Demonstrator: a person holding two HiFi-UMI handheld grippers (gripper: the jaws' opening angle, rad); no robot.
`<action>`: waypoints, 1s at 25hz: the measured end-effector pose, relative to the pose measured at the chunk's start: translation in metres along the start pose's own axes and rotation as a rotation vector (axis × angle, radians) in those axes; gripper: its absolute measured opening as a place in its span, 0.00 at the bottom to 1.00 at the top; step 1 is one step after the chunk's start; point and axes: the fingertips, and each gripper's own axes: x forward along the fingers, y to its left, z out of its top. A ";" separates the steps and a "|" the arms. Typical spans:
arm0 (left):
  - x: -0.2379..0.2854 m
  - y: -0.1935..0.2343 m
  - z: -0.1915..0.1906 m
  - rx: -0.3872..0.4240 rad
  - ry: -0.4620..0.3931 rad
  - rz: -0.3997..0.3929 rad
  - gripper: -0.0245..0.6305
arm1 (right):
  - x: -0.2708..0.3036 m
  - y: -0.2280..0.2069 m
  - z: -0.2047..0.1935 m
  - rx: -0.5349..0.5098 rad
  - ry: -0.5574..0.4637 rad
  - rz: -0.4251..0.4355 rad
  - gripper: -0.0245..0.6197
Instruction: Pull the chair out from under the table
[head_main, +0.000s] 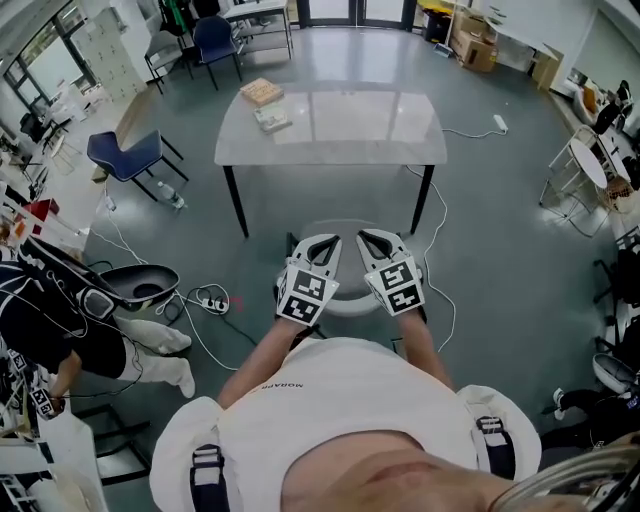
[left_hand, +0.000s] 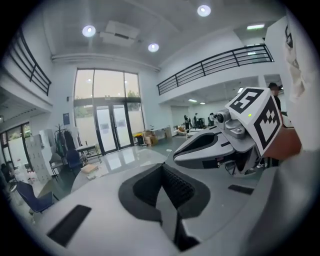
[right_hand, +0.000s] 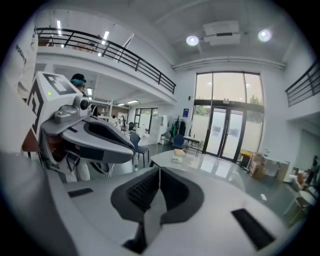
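A grey glossy-topped table on black legs stands ahead of me. A round white chair sits on the floor just in front of its near edge, mostly hidden behind my two grippers. My left gripper and right gripper are held side by side above the chair, each pointing toward the table. In the left gripper view its jaws are shut with nothing between them, and the right gripper shows beside it. The right gripper view shows its jaws shut and empty too.
A wooden box and a small packet lie on the table's far left. Blue chairs stand at the left and back. A power strip with cables lies on the floor near a crouching person. Cardboard boxes stand at the back.
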 end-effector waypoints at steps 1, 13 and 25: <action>-0.001 0.002 0.007 0.002 -0.017 0.007 0.04 | -0.003 -0.004 0.008 0.008 -0.022 -0.012 0.07; -0.020 0.018 0.078 -0.094 -0.291 0.069 0.04 | -0.037 -0.025 0.083 0.151 -0.320 -0.107 0.07; -0.030 0.031 0.099 -0.152 -0.396 0.188 0.04 | -0.052 -0.040 0.100 0.204 -0.448 -0.139 0.07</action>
